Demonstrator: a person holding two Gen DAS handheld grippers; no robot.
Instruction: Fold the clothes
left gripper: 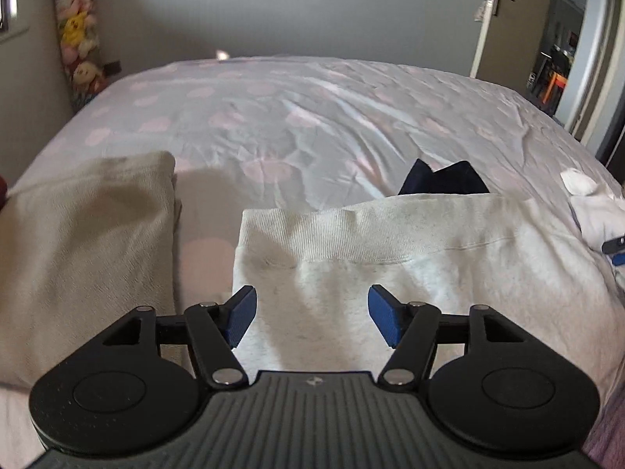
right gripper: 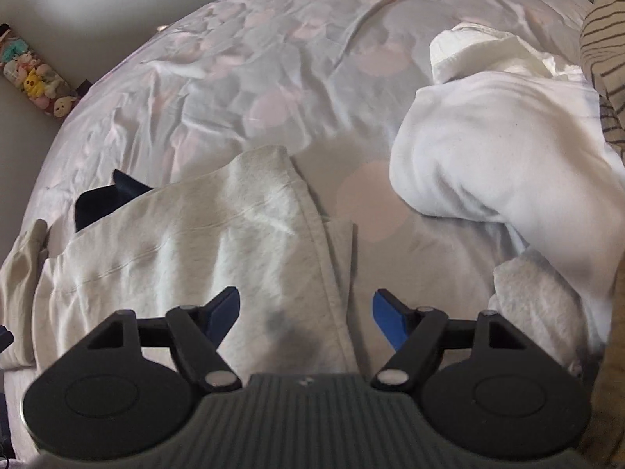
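Observation:
A light grey sweatshirt [left gripper: 410, 250] lies folded on the bed, its ribbed hem toward the far side. My left gripper [left gripper: 312, 314] hovers above its near left part, open, with nothing between the blue pads. The same grey sweatshirt [right gripper: 187, 234] shows in the right wrist view, where my right gripper [right gripper: 306, 318] is open above its right edge, also with nothing in it. A dark navy garment [left gripper: 441, 179] peeks out from behind the sweatshirt, mostly hidden; the navy garment [right gripper: 105, 199] also shows at its far left in the right wrist view.
A beige folded garment [left gripper: 86, 242] lies left of the sweatshirt. A white fleece heap [right gripper: 488, 148] and a striped garment [right gripper: 605, 51] sit to the right. The bedspread [left gripper: 297, 117] with pink dots stretches beyond. A plush-toy holder [left gripper: 78, 31] hangs on the far wall; a door [left gripper: 511, 15] stands open.

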